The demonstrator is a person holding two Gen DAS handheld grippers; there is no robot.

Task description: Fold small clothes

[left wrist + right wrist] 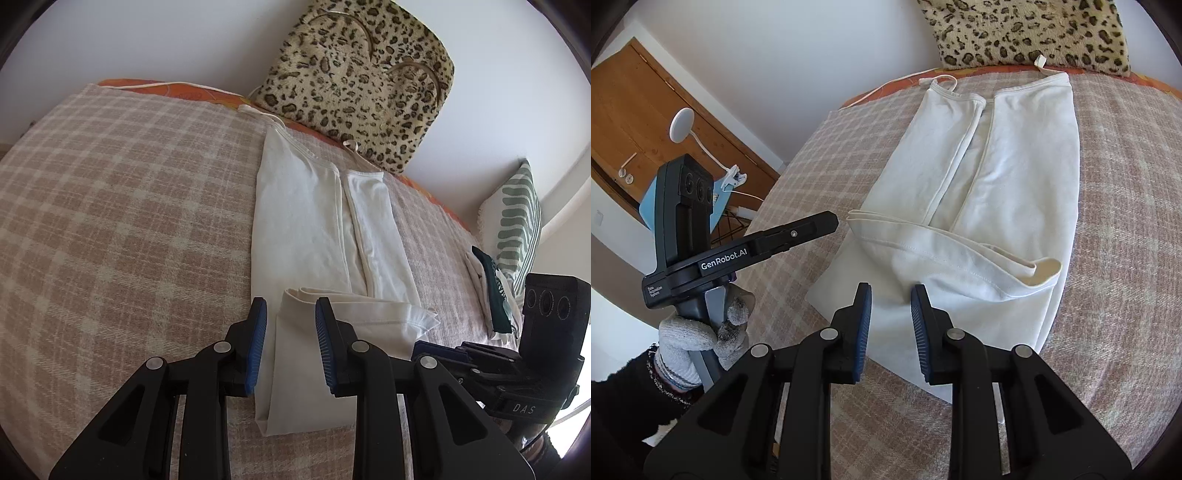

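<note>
A white cotton strappy top (314, 221) is lying lengthwise on the pink-and-cream checked woollen blanket (122, 206) that is covering the bed, its two long sides folded in toward the middle and its thin shoulder straps (940, 79) reaching toward a leopard-print fluffy cushion (365, 85) that is leaning against the white wall. The hem end of the top (945, 258) is lying turned back over the garment's lower part, rumpled and partly open. The left gripper (290, 347), black with blue ribbed pads, is hovering just above the near edge of the cloth with its jaws standing apart and nothing pinched between them. The right gripper (891, 332) is doing the same over the turned-back hem, its pads parted and clear of the fabric. A hand in a grey knitted glove (698, 343) is gripping the left tool's handle. At the bed's far right, a green-and-white striped pillow (517, 221) is sitting beside a small pile of folded dark and white clothes (491, 291).
</note>
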